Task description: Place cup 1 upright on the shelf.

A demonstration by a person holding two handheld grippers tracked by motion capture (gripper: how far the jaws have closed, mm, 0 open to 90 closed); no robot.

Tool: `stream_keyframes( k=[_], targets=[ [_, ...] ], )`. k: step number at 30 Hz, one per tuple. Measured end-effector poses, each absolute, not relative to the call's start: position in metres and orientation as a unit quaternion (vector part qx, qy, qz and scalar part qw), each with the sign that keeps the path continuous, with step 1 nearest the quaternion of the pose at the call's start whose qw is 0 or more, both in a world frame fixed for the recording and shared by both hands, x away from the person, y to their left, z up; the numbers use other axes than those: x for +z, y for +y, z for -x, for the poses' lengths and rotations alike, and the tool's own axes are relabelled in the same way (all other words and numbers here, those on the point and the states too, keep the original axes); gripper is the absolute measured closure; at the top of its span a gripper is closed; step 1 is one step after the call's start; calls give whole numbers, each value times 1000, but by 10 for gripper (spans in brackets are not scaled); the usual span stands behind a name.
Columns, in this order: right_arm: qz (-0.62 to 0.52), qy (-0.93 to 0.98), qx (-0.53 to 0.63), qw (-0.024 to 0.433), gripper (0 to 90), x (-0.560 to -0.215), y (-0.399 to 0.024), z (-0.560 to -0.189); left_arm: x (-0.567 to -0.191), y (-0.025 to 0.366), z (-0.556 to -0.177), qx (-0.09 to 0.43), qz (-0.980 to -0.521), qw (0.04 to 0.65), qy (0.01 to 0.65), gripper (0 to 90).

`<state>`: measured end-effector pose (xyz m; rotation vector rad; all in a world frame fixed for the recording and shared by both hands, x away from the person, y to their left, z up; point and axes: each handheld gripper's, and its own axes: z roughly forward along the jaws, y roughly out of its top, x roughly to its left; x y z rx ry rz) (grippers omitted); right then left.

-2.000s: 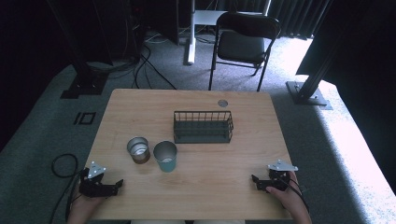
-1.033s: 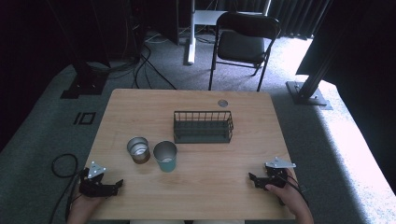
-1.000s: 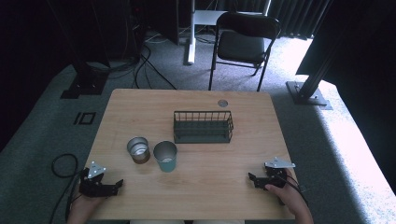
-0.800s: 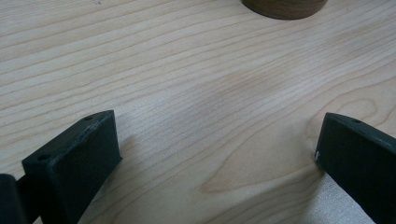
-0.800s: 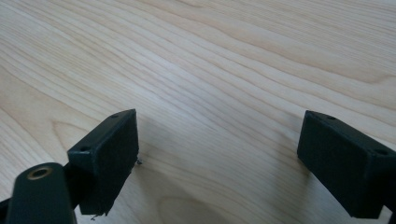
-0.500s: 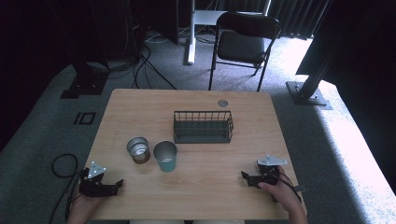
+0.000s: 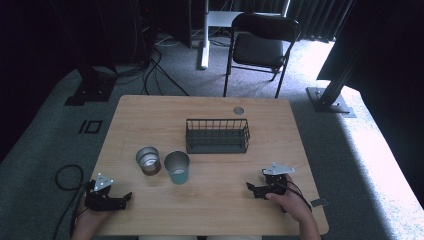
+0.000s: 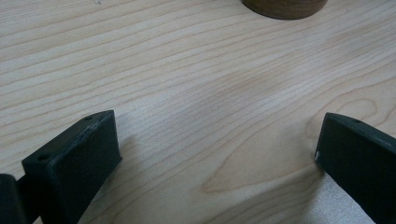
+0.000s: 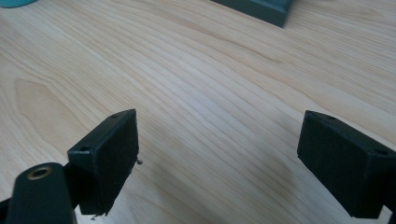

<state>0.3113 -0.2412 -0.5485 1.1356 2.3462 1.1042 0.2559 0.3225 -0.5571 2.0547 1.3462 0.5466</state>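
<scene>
The left gripper [image 7: 124, 199] rests at the near left edge of the table [image 7: 210, 210], jaws spread wide and empty. The right gripper [image 7: 251, 188] is near the right edge, also released, its jaws pointing toward the teal cup [image 7: 177, 167]. This cup stands upright just beside the metal tin [image 7: 148, 160], in front of the wire basket [image 7: 217, 135]. I judge the cup is light, stiff and a little slippery; it seems best to grasp its wall near the rim, gently.
</scene>
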Motion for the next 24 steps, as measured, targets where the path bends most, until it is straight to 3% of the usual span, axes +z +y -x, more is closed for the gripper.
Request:
stream_keyframes(
  k=[24],
  targets=[
    [-341, 838, 405, 132, 123, -543, -188, -322, -557, 323, -255, 207, -776, 307, 510, 3]
  ],
)
